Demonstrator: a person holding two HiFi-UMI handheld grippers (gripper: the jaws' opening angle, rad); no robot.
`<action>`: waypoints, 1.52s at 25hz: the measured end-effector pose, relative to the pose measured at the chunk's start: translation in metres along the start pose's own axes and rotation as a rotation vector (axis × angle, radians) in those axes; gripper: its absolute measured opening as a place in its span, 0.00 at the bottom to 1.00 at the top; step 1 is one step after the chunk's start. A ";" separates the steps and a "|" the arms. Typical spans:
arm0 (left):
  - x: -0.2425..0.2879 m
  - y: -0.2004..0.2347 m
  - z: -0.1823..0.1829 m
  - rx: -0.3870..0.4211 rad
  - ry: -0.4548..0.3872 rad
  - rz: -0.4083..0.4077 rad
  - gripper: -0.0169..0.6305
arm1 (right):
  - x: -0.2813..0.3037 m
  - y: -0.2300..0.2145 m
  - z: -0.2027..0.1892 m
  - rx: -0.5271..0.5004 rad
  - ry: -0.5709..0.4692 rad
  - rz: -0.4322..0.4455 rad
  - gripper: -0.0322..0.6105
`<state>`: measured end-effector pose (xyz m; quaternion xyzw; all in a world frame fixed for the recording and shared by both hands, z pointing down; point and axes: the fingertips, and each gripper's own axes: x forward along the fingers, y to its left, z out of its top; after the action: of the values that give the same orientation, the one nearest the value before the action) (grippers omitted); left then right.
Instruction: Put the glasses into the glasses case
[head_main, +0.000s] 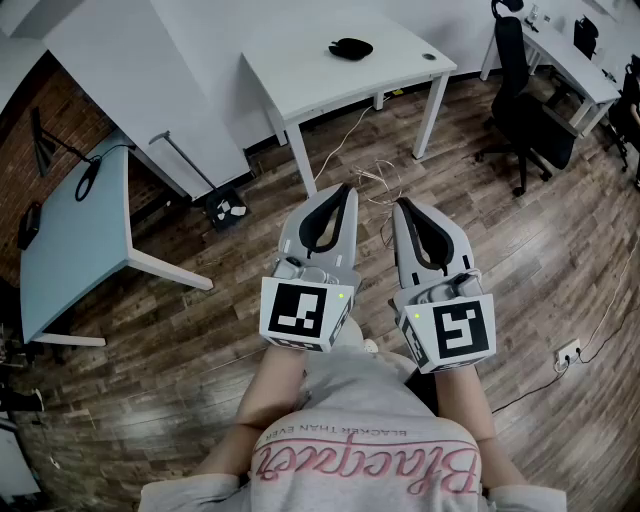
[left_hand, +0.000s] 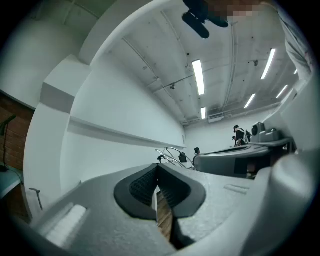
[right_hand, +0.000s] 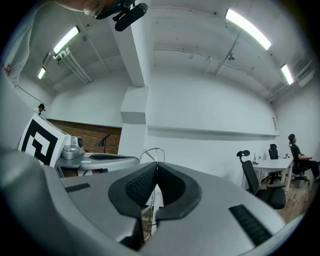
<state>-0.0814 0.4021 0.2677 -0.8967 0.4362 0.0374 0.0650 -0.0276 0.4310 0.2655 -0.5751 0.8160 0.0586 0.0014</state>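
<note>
A black oval object (head_main: 350, 47), possibly the glasses case, lies on the white table (head_main: 320, 70) ahead of me. No glasses are visible in any view. Both grippers are held close to the person's body over the wooden floor, well short of that table. The left gripper (head_main: 345, 192) is shut with nothing between its jaws; in the left gripper view (left_hand: 157, 172) the dark pads meet at the tips. The right gripper (head_main: 400, 206) beside it is shut and empty too, with its pads closed together (right_hand: 156, 170).
A pale table (head_main: 75, 235) with a black cable stands at the left. A black office chair (head_main: 525, 105) and another white desk (head_main: 560, 60) are at the right. Loose cables (head_main: 375, 180) and a small black box (head_main: 226, 208) lie on the floor by the white table's legs.
</note>
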 end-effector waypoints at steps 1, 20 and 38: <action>0.000 0.001 0.000 0.001 -0.001 -0.001 0.03 | 0.000 0.000 0.000 -0.001 -0.001 0.001 0.07; 0.050 0.041 -0.024 -0.039 0.020 0.025 0.03 | 0.059 -0.024 -0.016 -0.008 0.025 0.031 0.07; 0.198 0.165 -0.052 -0.092 0.021 0.060 0.03 | 0.235 -0.091 -0.035 0.014 0.060 0.031 0.07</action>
<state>-0.0889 0.1399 0.2813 -0.8855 0.4615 0.0500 0.0182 -0.0197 0.1775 0.2749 -0.5640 0.8248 0.0355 -0.0199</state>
